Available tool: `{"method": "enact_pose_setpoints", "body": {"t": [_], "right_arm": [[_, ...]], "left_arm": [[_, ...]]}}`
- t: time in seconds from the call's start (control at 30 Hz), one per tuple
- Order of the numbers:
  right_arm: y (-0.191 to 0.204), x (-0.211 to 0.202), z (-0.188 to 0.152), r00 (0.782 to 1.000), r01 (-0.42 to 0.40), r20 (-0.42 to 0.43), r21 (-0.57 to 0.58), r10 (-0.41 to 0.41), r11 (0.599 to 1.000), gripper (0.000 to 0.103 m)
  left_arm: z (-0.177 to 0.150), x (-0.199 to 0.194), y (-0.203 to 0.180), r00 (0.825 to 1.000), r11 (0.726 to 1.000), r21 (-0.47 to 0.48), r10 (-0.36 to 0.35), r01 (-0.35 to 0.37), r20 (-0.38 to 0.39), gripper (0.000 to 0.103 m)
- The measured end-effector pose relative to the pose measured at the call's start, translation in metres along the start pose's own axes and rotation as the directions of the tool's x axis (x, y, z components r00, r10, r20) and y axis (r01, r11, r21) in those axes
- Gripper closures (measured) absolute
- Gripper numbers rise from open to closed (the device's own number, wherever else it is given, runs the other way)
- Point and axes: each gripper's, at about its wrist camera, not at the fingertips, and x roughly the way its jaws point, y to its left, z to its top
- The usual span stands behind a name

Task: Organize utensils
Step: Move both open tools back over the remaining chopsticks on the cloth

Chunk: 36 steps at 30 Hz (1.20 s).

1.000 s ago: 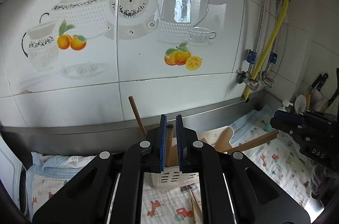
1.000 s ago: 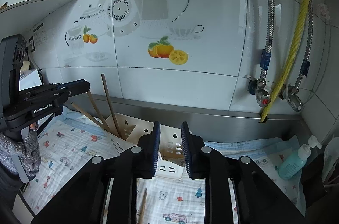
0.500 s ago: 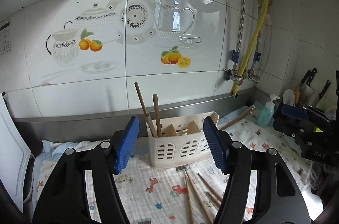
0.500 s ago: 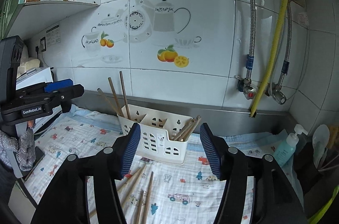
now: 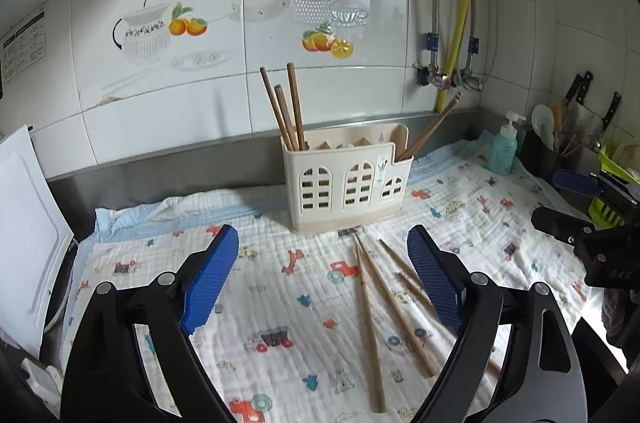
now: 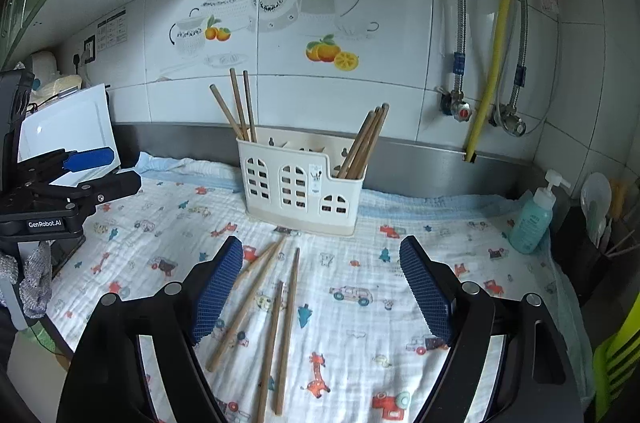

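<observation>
Loose chopsticks: four wooden chopsticks (image 6: 280,307) lie on the cloth ahead of your tongs, in front of the holder; from your right tongs they sit low between the fingers, toward the left pad, and from your left tongs (image 5: 376,303) they lie toward the right pad, one partly hidden behind it.
Utensil holder: the cream plastic caddy (image 6: 300,191) with arched cut-outs stands upright beyond both pairs of tongs, near the steel backsplash, well ahead of the fingertips.
Stowed chopsticks, left end: three chopsticks (image 5: 286,111) stand in the caddy's left compartment, leaning slightly left.
Stowed chopsticks, right end: a bundle (image 6: 364,143) leans out to the right from the low right compartment.
Your left tongs: the left gripper (image 5: 322,279) has just been opening; its blue pads stand wide apart with only cloth between them, touching nothing.
Your right tongs: the right gripper (image 6: 320,287) has also just been opening; its pads are wide apart and grip nothing, the loose chopsticks lying on the cloth below them.
Cloth: a white printed muslin cloth (image 6: 400,263) covers the counter under everything.
Right of your tongs: a teal pump bottle (image 6: 534,219) stands at the cloth's far right edge.
Left of your tongs: a white board (image 5: 28,235) leans at the counter's left end.
</observation>
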Motion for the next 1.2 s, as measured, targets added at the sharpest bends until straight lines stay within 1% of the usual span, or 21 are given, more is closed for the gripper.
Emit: {"method": "enact_pose_setpoints", "body": {"t": [0.1, 0.27, 0.47, 0.63, 0.7, 1.07, 1.2], "right_arm": [[0.004, 0.003, -0.018, 0.999, -0.012, -0.031, 0.015, 0.012, 1.000, 0.025], [0.011, 0.008, -0.044, 0.997, -0.003, -0.074, 0.013, 0.004, 1.000, 0.025], [0.015, 0.012, -0.063, 0.995, 0.016, -0.101, 0.008, -0.015, 1.000, 0.022], [0.015, 0.016, -0.070, 0.993, 0.015, -0.114, 0.028, -0.012, 1.000, 0.019], [0.015, 0.017, -0.072, 0.993, 0.016, -0.118, 0.031, -0.013, 0.999, 0.017], [0.013, 0.017, -0.079, 0.992, 0.015, -0.130, 0.054, -0.008, 0.998, 0.015], [0.011, 0.021, -0.084, 0.989, 0.019, -0.148, 0.065, -0.010, 0.998, 0.015]], "left_arm": [[-0.015, 0.003, -0.002, 1.000, 1.000, 0.001, 0.003, -0.003, -0.030, 0.017], [-0.038, 0.007, -0.006, 0.998, 1.000, 0.014, 0.015, -0.014, -0.068, 0.017], [-0.061, 0.016, -0.002, 0.992, 1.000, -0.020, 0.009, -0.012, -0.124, 0.016], [-0.074, 0.020, 0.003, 0.987, 0.999, -0.047, 0.014, -0.022, -0.158, 0.016], [-0.078, 0.021, 0.004, 0.986, 0.998, -0.053, 0.020, -0.029, -0.165, 0.016], [-0.085, 0.021, 0.010, 0.983, 0.996, -0.074, 0.039, -0.053, -0.182, 0.016], [-0.089, 0.022, 0.010, 0.981, 0.996, -0.076, 0.038, -0.053, -0.191, 0.015]]}}
